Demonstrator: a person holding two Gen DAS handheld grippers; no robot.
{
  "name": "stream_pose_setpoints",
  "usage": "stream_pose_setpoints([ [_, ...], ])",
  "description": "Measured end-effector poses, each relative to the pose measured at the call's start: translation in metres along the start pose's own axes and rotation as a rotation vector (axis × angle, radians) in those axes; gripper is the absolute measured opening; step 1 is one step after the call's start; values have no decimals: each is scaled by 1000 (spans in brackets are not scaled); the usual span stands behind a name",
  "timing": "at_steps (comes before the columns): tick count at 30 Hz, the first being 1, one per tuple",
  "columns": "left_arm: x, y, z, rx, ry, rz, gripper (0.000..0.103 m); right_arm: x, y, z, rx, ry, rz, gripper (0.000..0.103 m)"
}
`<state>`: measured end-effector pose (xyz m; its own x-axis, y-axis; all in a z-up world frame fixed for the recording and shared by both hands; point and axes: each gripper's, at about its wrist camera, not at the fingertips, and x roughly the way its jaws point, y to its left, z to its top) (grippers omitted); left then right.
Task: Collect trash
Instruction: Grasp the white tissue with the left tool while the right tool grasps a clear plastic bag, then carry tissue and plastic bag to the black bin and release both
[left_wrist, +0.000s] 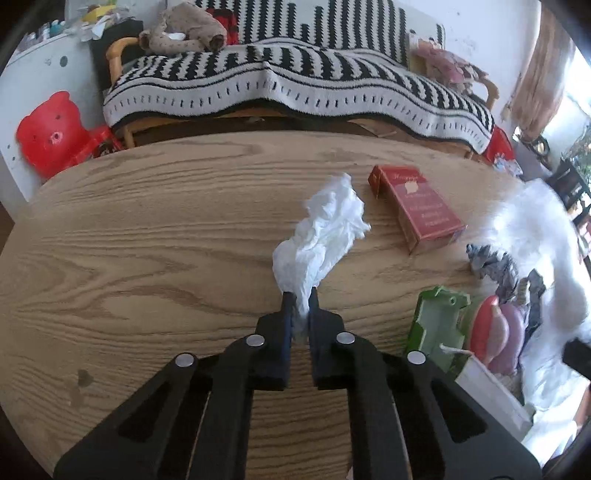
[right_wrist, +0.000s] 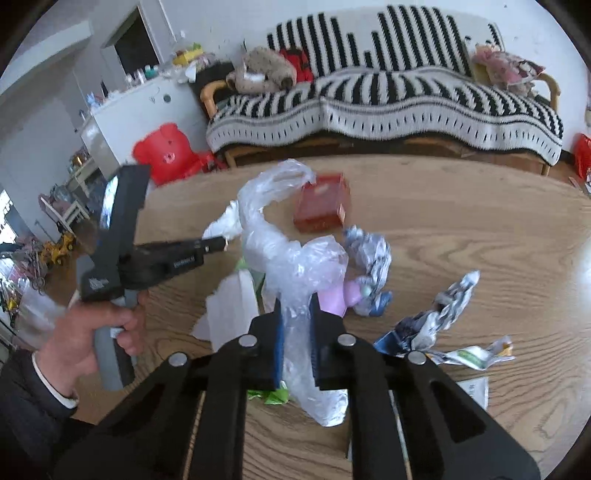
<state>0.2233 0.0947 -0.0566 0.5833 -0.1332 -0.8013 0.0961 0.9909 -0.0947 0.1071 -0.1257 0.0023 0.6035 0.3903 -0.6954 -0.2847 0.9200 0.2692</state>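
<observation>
Tissue (left_wrist: 325, 229): we are seeing it white, crumpled, lifted above the tabletop.
Plastic bag (right_wrist: 291, 258): we are seeing it clear, crinkled, standing upward.
Newspaper wads (right_wrist: 369, 258): lying crumpled beside a red box (right_wrist: 321, 206).

Your left gripper (left_wrist: 300, 295): matt black plastic, pinching soft crumpled white tissue (left_wrist: 321, 229). Your right gripper (right_wrist: 295, 306): same finish, clamped on glossy, crinkled clear plastic film (right_wrist: 284, 254). Beneath both, matt grained wood table (left_wrist: 147, 240). Beyond the tissue, smooth red cardboard box (left_wrist: 417, 206).
</observation>
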Motion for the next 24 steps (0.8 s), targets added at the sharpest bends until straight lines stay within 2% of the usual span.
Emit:
stream_pose_setpoints([
  [6, -26, -6, 7, -17, -57, -4, 5, -32, -9, 3, 19, -59, -14, 12],
  [12, -51, -35, 11, 13, -104, -16, 5, -61, -31, -2, 52, -84, -51, 12],
  [20, -85, -121, -2, 118, -126, -111, 5, -126, -87, -24, 129, -139, -157, 12],
  [24, -100, -186, -18, 206, -126, -181, 5, -170, -132, -49, 196, -164, -234, 12],
])
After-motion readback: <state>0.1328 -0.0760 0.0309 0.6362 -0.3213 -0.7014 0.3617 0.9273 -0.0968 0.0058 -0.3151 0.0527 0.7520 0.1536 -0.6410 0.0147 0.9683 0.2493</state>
